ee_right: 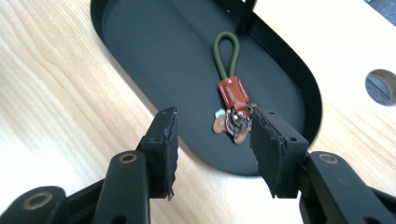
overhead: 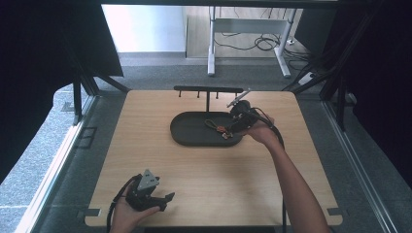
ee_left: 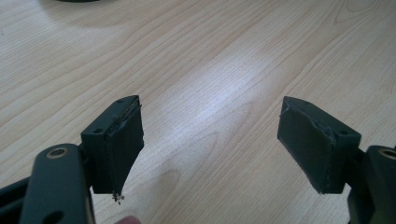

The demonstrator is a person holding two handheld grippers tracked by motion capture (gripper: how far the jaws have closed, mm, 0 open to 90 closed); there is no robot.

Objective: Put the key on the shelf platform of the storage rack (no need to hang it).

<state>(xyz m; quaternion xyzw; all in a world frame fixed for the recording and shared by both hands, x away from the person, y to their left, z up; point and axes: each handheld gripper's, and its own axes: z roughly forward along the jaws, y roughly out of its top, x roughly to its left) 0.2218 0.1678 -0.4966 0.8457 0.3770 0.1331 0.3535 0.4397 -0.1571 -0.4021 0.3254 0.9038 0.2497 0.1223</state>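
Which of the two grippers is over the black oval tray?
The right gripper, its open jaws around the keyring with the green cord loop in the black oval tray. The left gripper is near the table's front edge.

Keychain [ee_right: 232,103]: a small bunch with an olive-green cord loop, an orange-red tab and a cluster of dark metal rings and copper-coloured pieces.
Pose: laid flat, the loop stretched away from the cluster toward the tray's far long rim.
Place: seen inside the tray [overhead: 187,131], in its right half, the cluster close to the right rounded end.
Tray: a shallow black oval dish, set on the wooden table [overhead: 204,179] near the middle of the far edge, its long axis run along that edge.
Contact: the keychain is rested on the tray floor; nothing is closed on it.
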